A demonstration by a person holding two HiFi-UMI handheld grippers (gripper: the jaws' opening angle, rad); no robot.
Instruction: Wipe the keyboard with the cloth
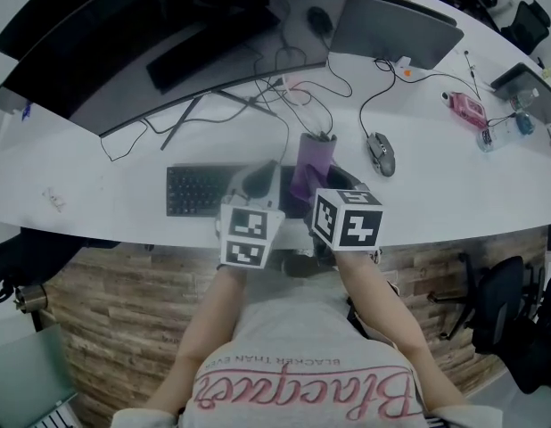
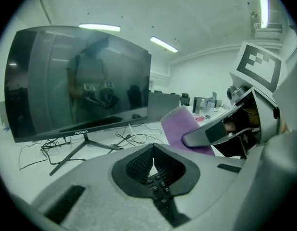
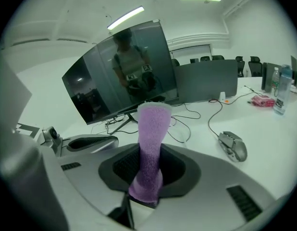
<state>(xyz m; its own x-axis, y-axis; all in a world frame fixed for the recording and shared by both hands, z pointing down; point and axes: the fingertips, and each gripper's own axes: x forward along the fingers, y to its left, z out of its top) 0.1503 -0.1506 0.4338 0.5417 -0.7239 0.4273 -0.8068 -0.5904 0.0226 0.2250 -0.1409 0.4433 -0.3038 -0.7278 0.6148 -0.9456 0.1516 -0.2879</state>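
A black keyboard [image 1: 193,190] lies near the desk's front edge, its right part hidden under both grippers. My right gripper [image 1: 316,184] is shut on a purple cloth [image 1: 311,160], which stands upright out of the jaws [image 3: 149,138]. In the right gripper view the jaws pinch the cloth's lower end at the right gripper [image 3: 145,186]. My left gripper [image 1: 256,179] hovers over the keyboard just left of the cloth. Its jaws are shut [image 2: 153,163] with nothing between them, and a few keys [image 2: 159,184] show below. The cloth [image 2: 181,127] shows at its right.
A large curved monitor [image 1: 142,34] on a stand sits behind the keyboard, with loose cables [image 1: 293,92] trailing over the desk. A grey mouse [image 1: 381,153] lies to the right. A laptop [image 1: 393,30], a pink item [image 1: 468,107] and bottles stand further right.
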